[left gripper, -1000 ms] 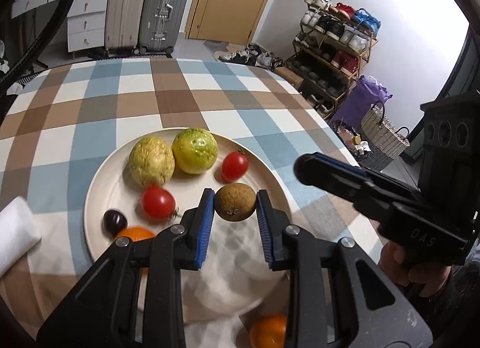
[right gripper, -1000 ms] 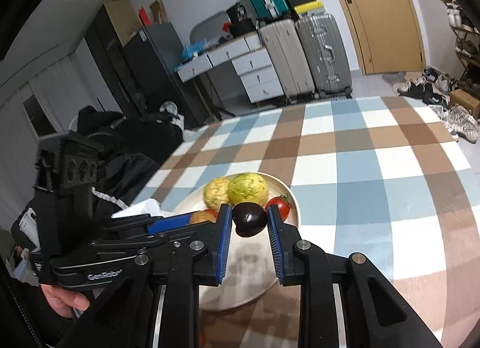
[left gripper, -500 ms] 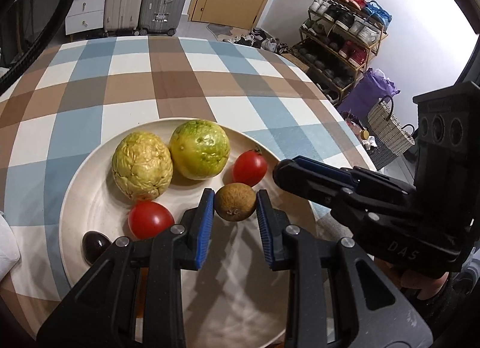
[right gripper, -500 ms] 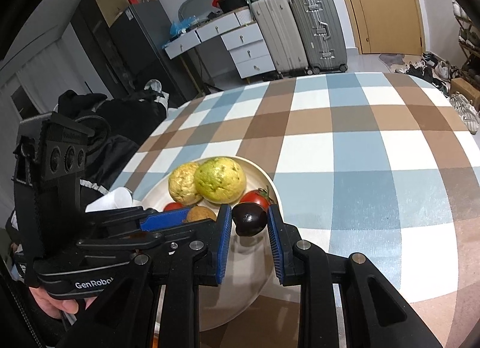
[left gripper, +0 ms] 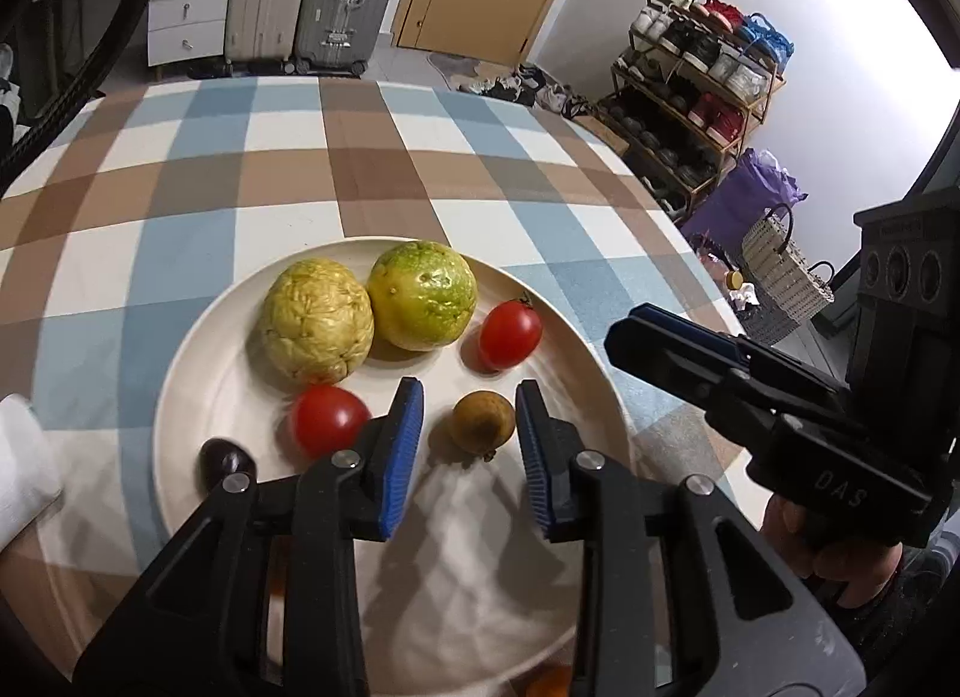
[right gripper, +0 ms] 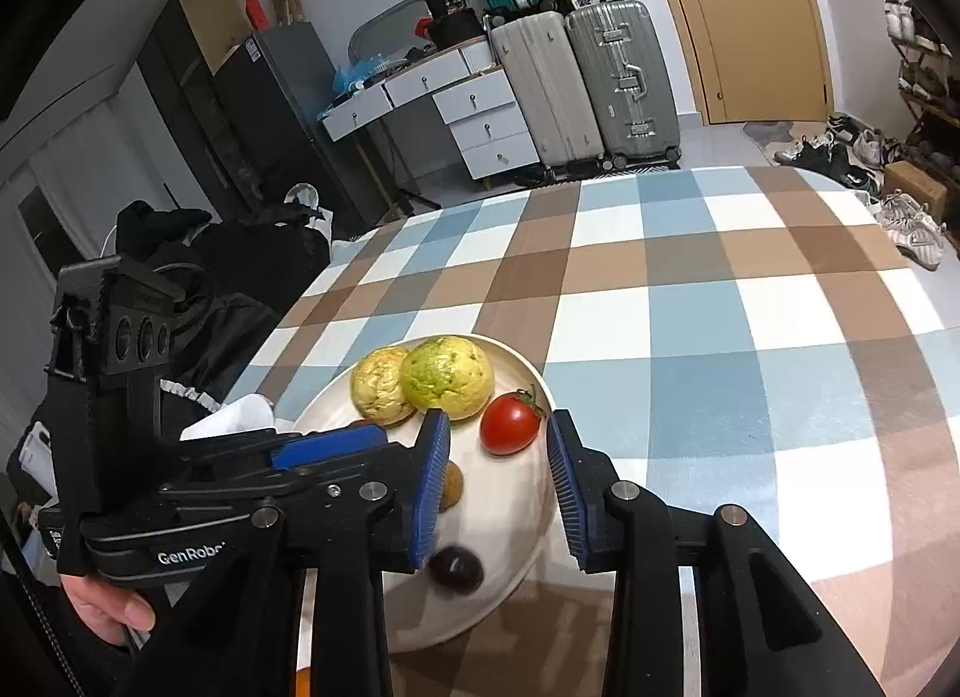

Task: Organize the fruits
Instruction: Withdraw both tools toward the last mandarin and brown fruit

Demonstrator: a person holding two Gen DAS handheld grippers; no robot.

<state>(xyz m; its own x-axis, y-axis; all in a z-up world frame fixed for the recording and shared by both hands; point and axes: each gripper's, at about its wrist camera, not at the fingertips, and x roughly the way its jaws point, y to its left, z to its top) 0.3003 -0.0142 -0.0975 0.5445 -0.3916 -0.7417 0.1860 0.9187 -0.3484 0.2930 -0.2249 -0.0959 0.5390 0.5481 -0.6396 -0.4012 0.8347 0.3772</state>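
A cream plate [left gripper: 240, 349] on the checked tablecloth holds a wrinkled yellow fruit [left gripper: 316, 331], a green-yellow fruit [left gripper: 422, 295], two red tomatoes [left gripper: 510, 326] [left gripper: 329, 418] and a dark fruit [left gripper: 225, 460]. My left gripper [left gripper: 469, 397] is open, and a small brown fruit [left gripper: 483, 422] lies on the plate between its fingers, clear of both pads. My right gripper [right gripper: 497, 427] is open above the plate [right gripper: 516, 505]. A blurred dark fruit [right gripper: 456, 570] sits on the plate below its left finger. A tomato [right gripper: 510, 430] lies beyond the tips.
An orange fruit [left gripper: 549, 682] peeks from under the plate's near edge. A white cloth [left gripper: 18, 469] lies left of the plate. The table's right edge [left gripper: 678, 229] drops toward a shoe rack [left gripper: 696, 96] and a basket [left gripper: 780, 271]. Suitcases [right gripper: 600, 78] stand beyond the far edge.
Both grippers have opened. The brown fruit left the left gripper's pads and now rests on the plate. The dark fruit left the right gripper and lies lower, on the plate.
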